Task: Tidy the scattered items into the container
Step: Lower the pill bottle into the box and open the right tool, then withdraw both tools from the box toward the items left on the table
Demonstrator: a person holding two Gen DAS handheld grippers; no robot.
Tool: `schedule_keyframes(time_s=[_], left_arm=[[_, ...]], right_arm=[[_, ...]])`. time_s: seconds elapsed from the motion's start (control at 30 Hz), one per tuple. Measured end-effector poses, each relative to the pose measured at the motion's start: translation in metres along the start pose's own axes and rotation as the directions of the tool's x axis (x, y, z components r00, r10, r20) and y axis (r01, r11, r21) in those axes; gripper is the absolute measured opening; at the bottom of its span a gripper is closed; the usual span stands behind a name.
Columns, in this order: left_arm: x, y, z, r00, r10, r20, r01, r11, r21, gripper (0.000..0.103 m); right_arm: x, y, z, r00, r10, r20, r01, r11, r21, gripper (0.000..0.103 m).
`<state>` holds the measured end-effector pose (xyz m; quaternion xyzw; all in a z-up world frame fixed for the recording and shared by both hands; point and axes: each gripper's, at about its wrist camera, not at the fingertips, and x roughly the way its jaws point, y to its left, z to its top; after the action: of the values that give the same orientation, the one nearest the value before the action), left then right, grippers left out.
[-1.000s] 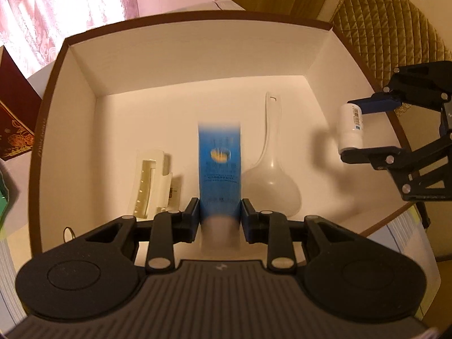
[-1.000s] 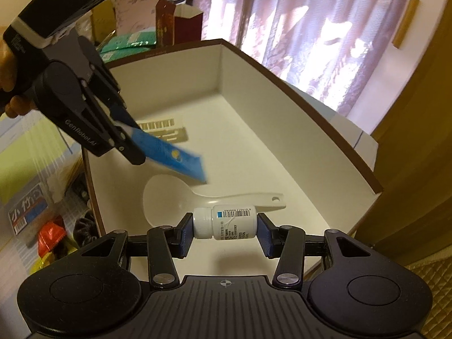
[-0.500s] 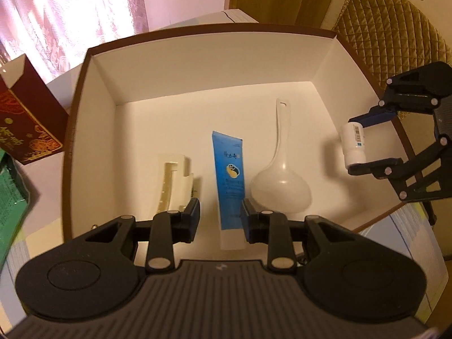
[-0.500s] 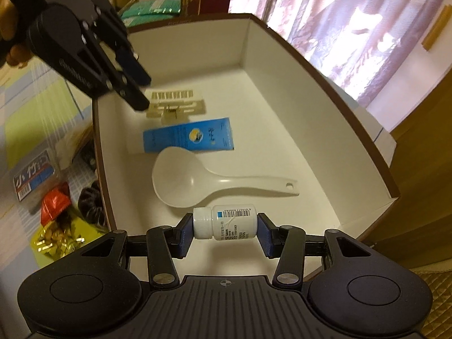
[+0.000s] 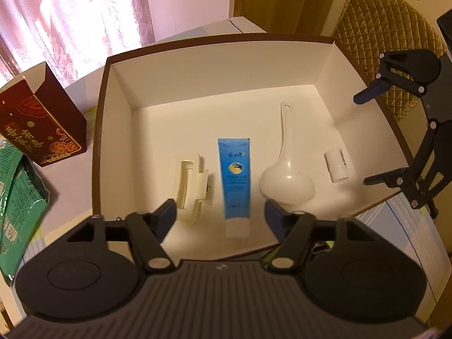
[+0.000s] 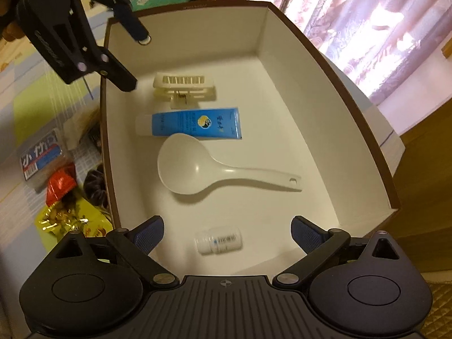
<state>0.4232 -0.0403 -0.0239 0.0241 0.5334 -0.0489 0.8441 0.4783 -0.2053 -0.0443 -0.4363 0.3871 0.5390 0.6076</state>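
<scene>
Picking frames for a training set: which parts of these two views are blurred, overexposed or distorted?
Left wrist: curtain blown out, small bottle soft, box edges bowed by the fisheye. Right wrist: curtain glaring, bottle smeared, spoon sharp.

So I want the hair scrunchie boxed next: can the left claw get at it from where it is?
Probably yes: the dark scrunchie lies outside the box wall, uncovered, and the left claw, opening and empty, hangs above that side.

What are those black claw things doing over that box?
A person holds two grippers over the box, tidying things into it. The left gripper and right gripper are both opening, holding nothing. The blue tube and small white bottle lie inside, beside a white spoon and a cream clip.
</scene>
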Motion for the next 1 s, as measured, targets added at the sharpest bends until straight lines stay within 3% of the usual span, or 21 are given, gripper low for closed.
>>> schedule_keyframes(time_s=[0.1, 0.63, 1.0], left_arm=[[-0.002, -0.001, 0.000, 1.000, 0.024, -0.009, -0.024, 1.000, -0.002, 0.082], [-0.018, -0.014, -0.008, 0.998, 0.067, -0.006, -0.067, 0.997, 0.027, 0.094], [-0.038, -0.015, -0.030, 0.996, 0.087, 0.002, -0.087, 0.996, 0.009, 0.095]], right_arm=[[-0.001, 0.001, -0.001, 1.000, 0.009, -0.002, -0.009, 1.000, 0.015, 0.101], [-0.033, 0.016, -0.011, 0.996, -0.036, 0.082, 0.028, 0.995, 0.099, 0.101], [-0.060, 0.036, -0.021, 0.989, -0.062, 0.136, 0.039, 0.985, 0.166, 0.101]])
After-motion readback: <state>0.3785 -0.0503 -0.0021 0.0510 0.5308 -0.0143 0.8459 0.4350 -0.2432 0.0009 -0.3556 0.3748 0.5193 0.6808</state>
